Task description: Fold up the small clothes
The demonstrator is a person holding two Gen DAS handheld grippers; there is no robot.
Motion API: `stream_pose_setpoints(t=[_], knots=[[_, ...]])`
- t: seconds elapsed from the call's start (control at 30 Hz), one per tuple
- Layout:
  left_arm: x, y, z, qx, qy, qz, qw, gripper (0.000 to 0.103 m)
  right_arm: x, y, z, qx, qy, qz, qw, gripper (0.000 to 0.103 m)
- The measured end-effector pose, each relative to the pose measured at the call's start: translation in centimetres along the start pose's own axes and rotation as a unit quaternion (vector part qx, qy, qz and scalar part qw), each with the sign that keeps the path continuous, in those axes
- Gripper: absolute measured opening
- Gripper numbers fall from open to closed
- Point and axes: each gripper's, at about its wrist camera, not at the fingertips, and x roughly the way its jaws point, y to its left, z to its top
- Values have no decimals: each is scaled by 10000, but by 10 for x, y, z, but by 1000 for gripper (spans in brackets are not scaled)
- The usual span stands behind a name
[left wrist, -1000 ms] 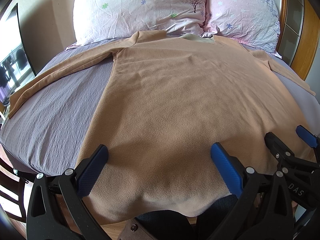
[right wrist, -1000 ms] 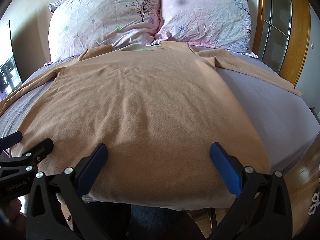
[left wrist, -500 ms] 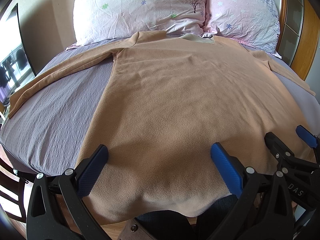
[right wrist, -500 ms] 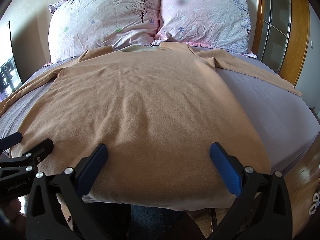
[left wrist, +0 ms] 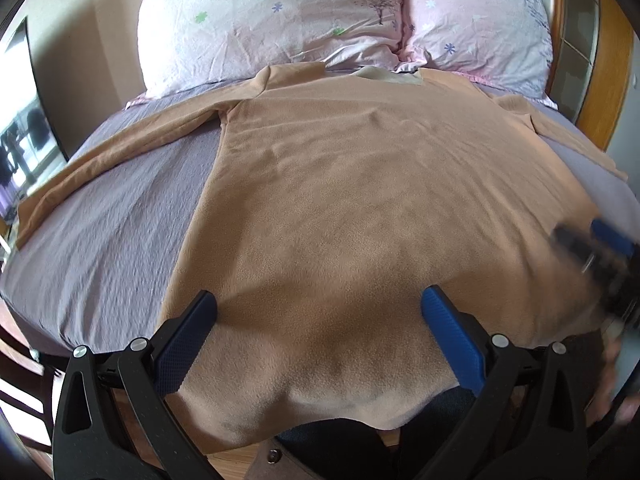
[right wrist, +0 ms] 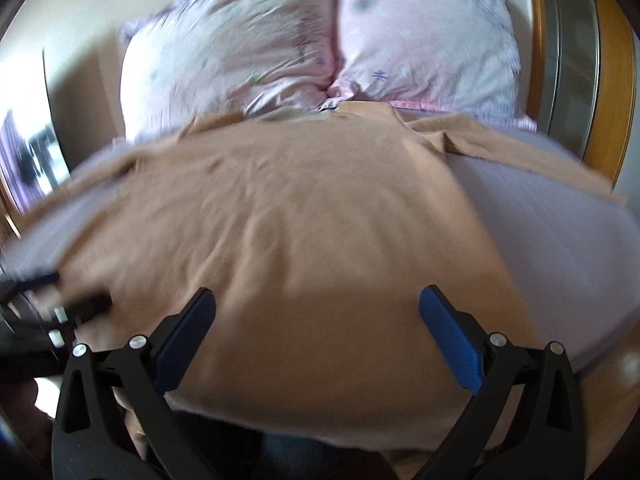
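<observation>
A tan shirt [left wrist: 360,208] with long sleeves lies flat on the bed [left wrist: 100,240]. Its front faces up. The neck [left wrist: 390,77] is at the far end, touching the pillows. The bottom edge [left wrist: 320,412] hangs a little over the near side of the bed. One sleeve [left wrist: 120,152] goes out to the left across the purple sheet. The other sleeve [right wrist: 520,152] goes out to the right, toward the wooden bed frame [right wrist: 608,100].

The left gripper [left wrist: 318,320] is above the bottom part of the shirt, near its left side. Its two blue fingers [left wrist: 450,336] are spread wide apart. There is nothing between them.

The right gripper [right wrist: 317,320] is above the bottom part of the shirt, more to the right side. Its blue fingers [right wrist: 450,338] are spread wide too, and they hold nothing. The picture from this gripper is blurry. From the left gripper's camera, the right gripper [left wrist: 596,248] shows as a smear at the right edge, just over the shirt.

Two pink pillows sit side by side at the head of the bed. The left pillow [left wrist: 272,20] has small flowers and a little tree on it. The right pillow [left wrist: 480,20] has small flowers too.
</observation>
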Motion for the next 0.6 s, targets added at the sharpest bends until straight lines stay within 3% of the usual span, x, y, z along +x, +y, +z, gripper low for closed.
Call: stream_pose_setpoints(t=[0.1,0.2,0.23,0.27,0.33,0.4,0.47,0.5,0.6], knots=[[-1,2,10,154,-50,-242,9996,102,-12,-77,44,1034,-362,-262,9936,101],[-4,15,22,-69,-326,-1104,9933,102,-9,-177,81,2384,-484,-529,9685,99],[-4,22,28,-195,-487,-1466,9878,102,-3,-212,91,2846,-406,-653,9556,86],[-4,26,31,-281,-614,-1689,9833,102,3,-242,98,3208,-320,-789,9433,64],[-5,39,40,-466,-890,-2030,9740,102,15,-293,108,3818,-232,-1030,9182,53],[-5,54,49,-673,-1028,-2202,9677,102,26,-339,110,4422,-238,-1227,8882,50],[-3,68,55,-851,-1041,-2237,9653,102,32,-363,108,4768,-277,-1342,8683,47],[-1,78,60,-991,-1070,-2202,9645,102,38,-373,108,4911,-282,-1336,8603,47],[4,105,65,-1318,-1179,-2021,9633,102,48,-385,109,5032,-406,-1376,8522,43]])
